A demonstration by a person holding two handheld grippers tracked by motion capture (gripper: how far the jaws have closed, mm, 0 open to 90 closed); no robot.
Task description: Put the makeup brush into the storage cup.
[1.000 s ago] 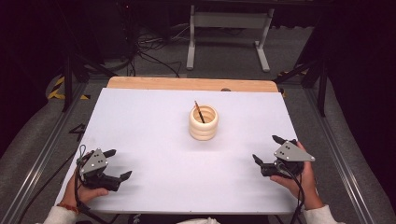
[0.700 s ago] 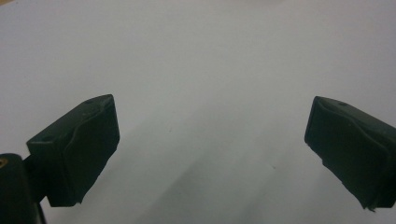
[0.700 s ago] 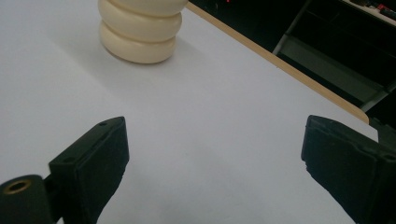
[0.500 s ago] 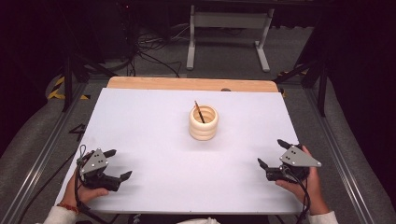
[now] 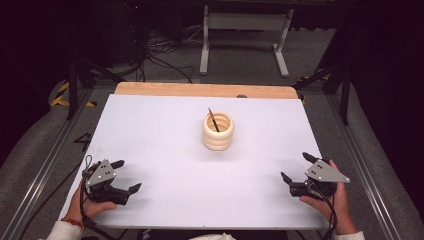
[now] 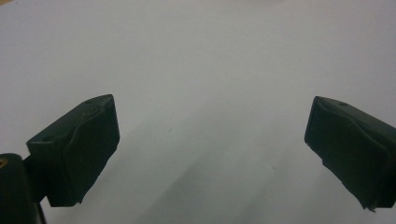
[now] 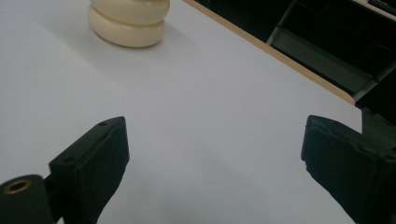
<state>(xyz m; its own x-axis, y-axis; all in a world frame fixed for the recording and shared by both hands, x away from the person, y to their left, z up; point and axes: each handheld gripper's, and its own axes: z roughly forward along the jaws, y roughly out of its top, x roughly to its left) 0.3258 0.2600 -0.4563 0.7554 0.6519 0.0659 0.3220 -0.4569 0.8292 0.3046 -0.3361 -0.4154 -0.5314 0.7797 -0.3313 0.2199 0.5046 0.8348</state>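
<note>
Both tools — left tool (image 5: 121,176), right tool (image 5: 299,168) — low, jaws spread, palms grounded

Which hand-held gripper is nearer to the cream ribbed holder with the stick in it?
Right, by a modest margin. The right hand-held gripper sits near the table's front right edge; the left hand-held gripper sits at the front left, farther from the cream ribbed holder. Both are open and empty.

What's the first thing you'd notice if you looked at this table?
The cream ribbed holder standing alone near the middle of the white table, with a thin dark stick leaning out of it. Then the two open grippers at the near edge, the left gripper and the right gripper, holding nothing.
</note>
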